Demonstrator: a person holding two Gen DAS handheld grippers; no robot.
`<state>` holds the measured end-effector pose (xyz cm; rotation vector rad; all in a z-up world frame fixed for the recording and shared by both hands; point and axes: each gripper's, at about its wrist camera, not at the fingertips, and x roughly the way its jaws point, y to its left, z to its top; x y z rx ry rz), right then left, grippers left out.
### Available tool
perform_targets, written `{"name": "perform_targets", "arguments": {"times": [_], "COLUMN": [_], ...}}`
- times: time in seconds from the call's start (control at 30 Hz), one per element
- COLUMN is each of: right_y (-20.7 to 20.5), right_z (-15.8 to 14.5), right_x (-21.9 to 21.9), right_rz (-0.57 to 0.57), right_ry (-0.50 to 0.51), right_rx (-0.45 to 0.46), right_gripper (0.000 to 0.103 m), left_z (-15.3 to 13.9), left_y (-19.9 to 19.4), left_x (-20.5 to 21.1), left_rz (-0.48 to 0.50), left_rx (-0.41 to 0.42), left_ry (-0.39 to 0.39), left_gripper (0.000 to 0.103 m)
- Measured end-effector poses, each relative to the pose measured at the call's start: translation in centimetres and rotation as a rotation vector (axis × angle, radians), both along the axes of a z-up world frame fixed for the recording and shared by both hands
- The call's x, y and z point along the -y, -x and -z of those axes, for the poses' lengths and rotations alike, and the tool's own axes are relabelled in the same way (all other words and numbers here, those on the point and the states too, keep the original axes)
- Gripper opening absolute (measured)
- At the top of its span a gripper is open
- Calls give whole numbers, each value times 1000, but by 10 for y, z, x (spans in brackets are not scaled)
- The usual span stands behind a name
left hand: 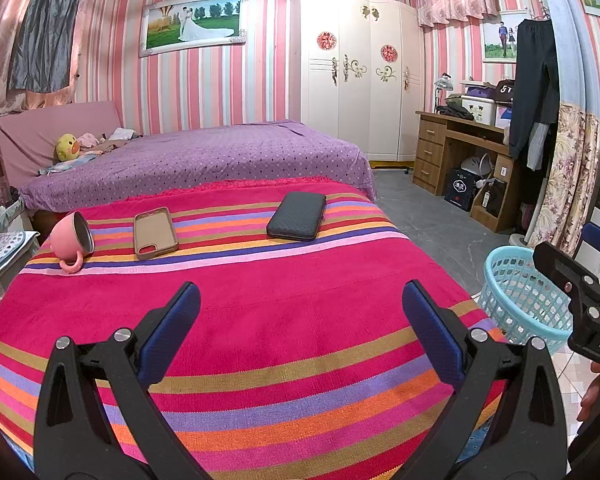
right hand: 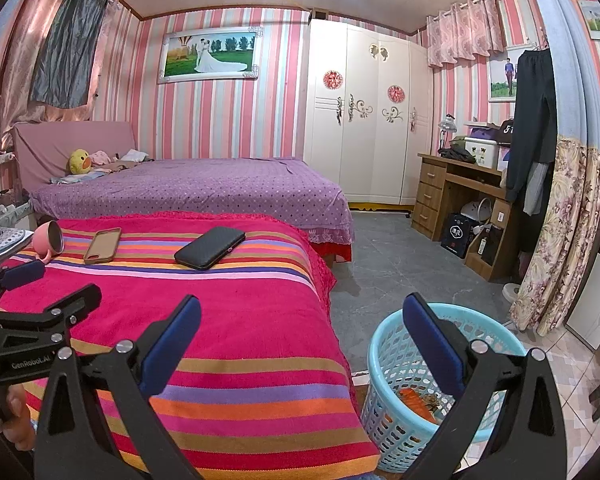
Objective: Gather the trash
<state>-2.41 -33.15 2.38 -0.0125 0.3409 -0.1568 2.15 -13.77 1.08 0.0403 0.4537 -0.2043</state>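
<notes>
left gripper (left hand: 301, 312): fingers spread wide, nothing between the pads; hovers above the near part of the striped cloth, pointing toward the far items. Reads as idle or scanning, no target lined up.
right gripper (right hand: 301, 322): fingers spread wide too, empty; sits past the table's right edge, right pad in front of the basket. Looks like a drop position over the bin, judging by placement only.
basket (right hand: 384, 344): light blue, lattice wall, on the floor just beside the table's right corner. Probably parked there so trash goes straight off the edge into it.
trash (right hand: 414, 400): orange and brownish scraps lie in the basket bottom; exact kind too small to tell.
table (left hand: 260, 320): striped pink cloth. No loose trash visible on it, so the task looks near done or done.
cup (left hand: 73, 238): pink, tipped on its side at far left, mouth toward camera. Not trash by the look.
case (left hand: 155, 233): tan phone case, lying open side up, just beside the cup.
wallet (left hand: 297, 216): dark, flat, well apart from the case, toward the far right.
left view only: basket seen from the side at right edge, contents hidden; right gripper's body pokes in at far right.
right view only: looks down into the basket, shows scraps; left gripper visible at far left edge with a hand (right hand: 18, 420) below it; floor by the table appears free of litter.
</notes>
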Motion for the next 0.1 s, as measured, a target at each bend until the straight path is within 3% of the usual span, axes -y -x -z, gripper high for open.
{"name": "perform_targets", "arguments": {"times": [0.1], "right_y": [-1], "right_z": [0], "right_x": [0], "right_rz": [1], "right_ry": [1], "right_rx": [0], "right_gripper": [98], "left_z": [0], "left_y": [0], "left_x": [0], "left_rz": [1], "left_rx": [-2], "left_ry": [2], "left_gripper": [98]}}
